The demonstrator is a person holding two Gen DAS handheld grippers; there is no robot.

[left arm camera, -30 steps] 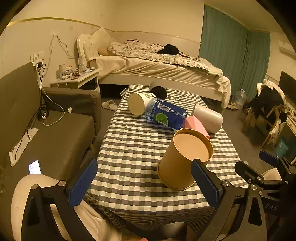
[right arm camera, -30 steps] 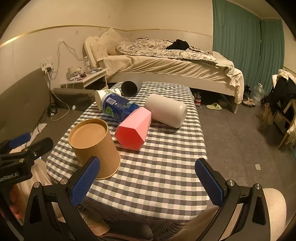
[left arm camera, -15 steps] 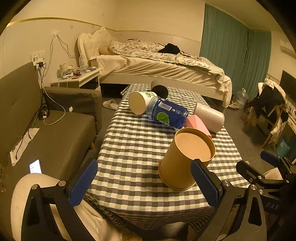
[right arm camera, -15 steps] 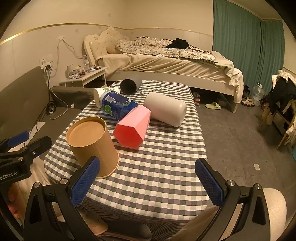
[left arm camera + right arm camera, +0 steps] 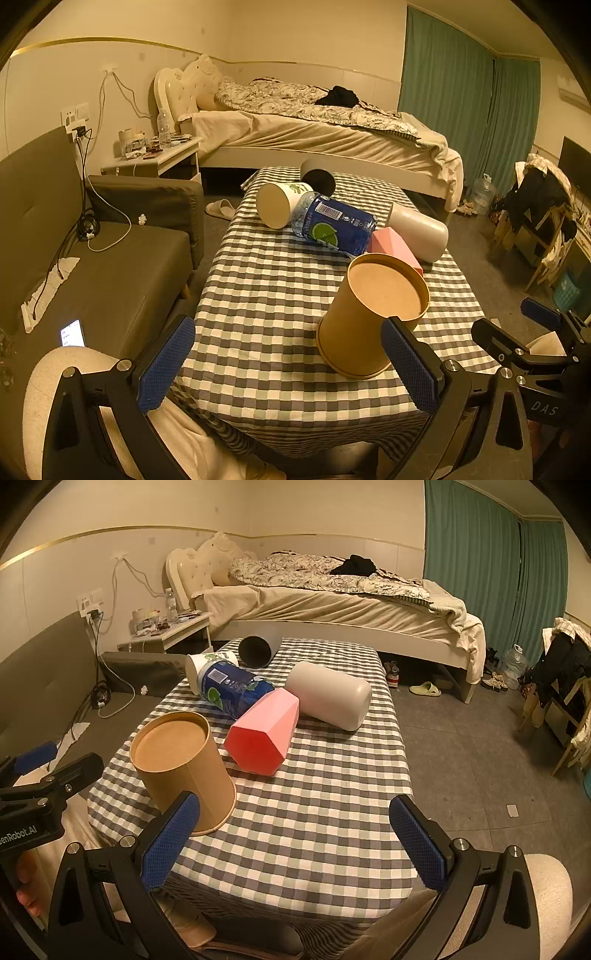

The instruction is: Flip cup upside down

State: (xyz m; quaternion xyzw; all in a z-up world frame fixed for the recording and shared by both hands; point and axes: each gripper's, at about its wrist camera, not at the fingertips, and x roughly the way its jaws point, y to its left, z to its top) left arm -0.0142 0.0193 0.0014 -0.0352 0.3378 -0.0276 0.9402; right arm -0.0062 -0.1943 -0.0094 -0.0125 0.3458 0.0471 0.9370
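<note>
A brown paper cup (image 5: 364,317) stands upside down, base up, near the front of the checked table (image 5: 266,295); it also shows in the right wrist view (image 5: 183,768). My left gripper (image 5: 288,365) is open and empty, held before the table's front edge, its right finger just in front of the cup. My right gripper (image 5: 291,842) is open and empty over the table's front edge, the cup just beyond its left finger. Each gripper shows at the edge of the other's view.
Further back on the table lie a pink hexagonal cup (image 5: 264,733), a blue bottle (image 5: 232,690), a white cup (image 5: 277,205), a grey-white tumbler (image 5: 328,694) and a dark cylinder (image 5: 256,650). A sofa (image 5: 92,266) stands left, a bed (image 5: 314,129) behind.
Both grippers have drifted very slightly; the brown cup stays put, upside down on the table. Jaws stay open.
</note>
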